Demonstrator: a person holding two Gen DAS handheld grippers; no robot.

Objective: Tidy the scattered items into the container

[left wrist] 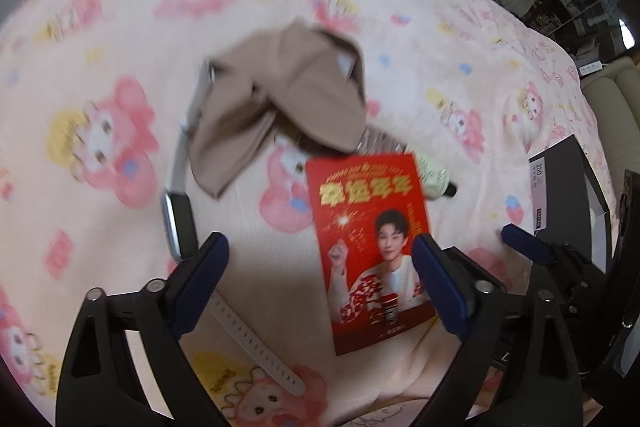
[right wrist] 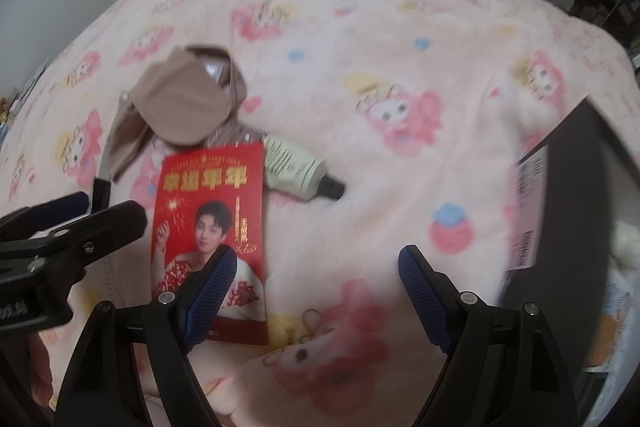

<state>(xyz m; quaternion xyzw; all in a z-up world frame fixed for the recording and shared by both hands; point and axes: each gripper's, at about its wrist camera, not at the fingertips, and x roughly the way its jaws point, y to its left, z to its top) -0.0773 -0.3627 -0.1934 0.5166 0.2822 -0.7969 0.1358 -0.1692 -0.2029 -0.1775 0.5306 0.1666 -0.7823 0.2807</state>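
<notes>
A red envelope (left wrist: 372, 247) with a printed portrait lies on the pink cartoon blanket (left wrist: 120, 27); it also shows in the right wrist view (right wrist: 212, 223). A beige cap (left wrist: 288, 99) lies behind it, also seen from the right wrist (right wrist: 184, 99). A pale green tube (right wrist: 296, 171) with a black cap lies right of the cap. A smartwatch (left wrist: 180, 215) with a white strap lies at the left. My left gripper (left wrist: 320, 259) is open, low over the envelope's left edge. My right gripper (right wrist: 316, 275) is open and empty, just right of the envelope.
A dark box (left wrist: 568, 187) with a white label stands at the blanket's right edge; it fills the right side of the right wrist view (right wrist: 580, 195). The left gripper's body (right wrist: 60, 247) shows at the left of the right wrist view. Furniture lies beyond the bed's far right.
</notes>
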